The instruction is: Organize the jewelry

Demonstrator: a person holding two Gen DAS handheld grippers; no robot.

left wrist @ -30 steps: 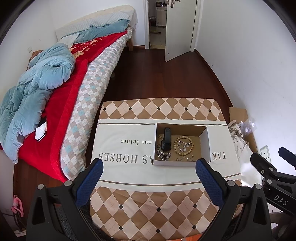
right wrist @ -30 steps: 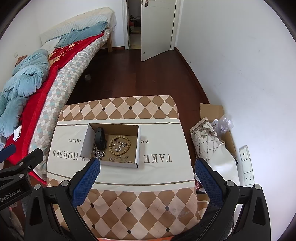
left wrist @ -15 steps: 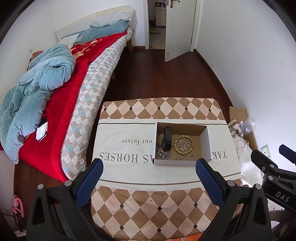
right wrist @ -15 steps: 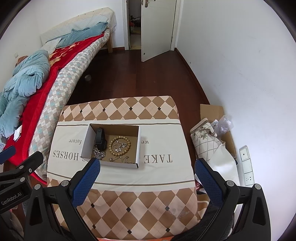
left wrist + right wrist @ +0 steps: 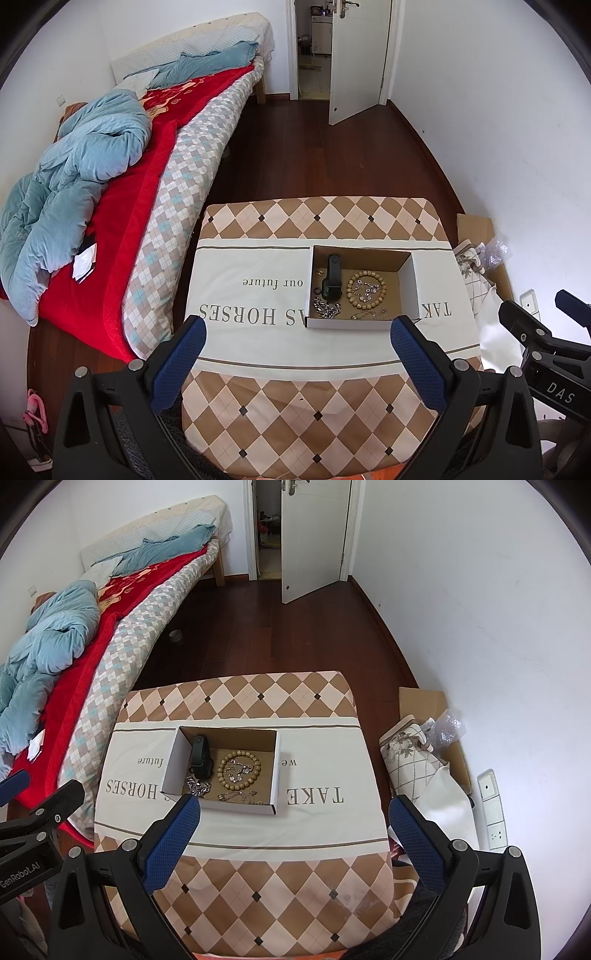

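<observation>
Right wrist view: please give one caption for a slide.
Open right tool above table; box holds beads, watch, chains.

Box (image 5: 414, 286) on table (image 5: 258, 306), watch band (image 5: 331, 277) in its left part, bead bracelet (image 5: 365, 290) to the right, chains (image 5: 327, 309) at near edge, bed (image 5: 122, 184) left of table, door (image 5: 356, 59) behind.

Cardboard box (image 5: 275, 771) on table (image 5: 236, 849), bead bracelet (image 5: 239, 767) inside, fingers (image 5: 168, 843) spread
</observation>
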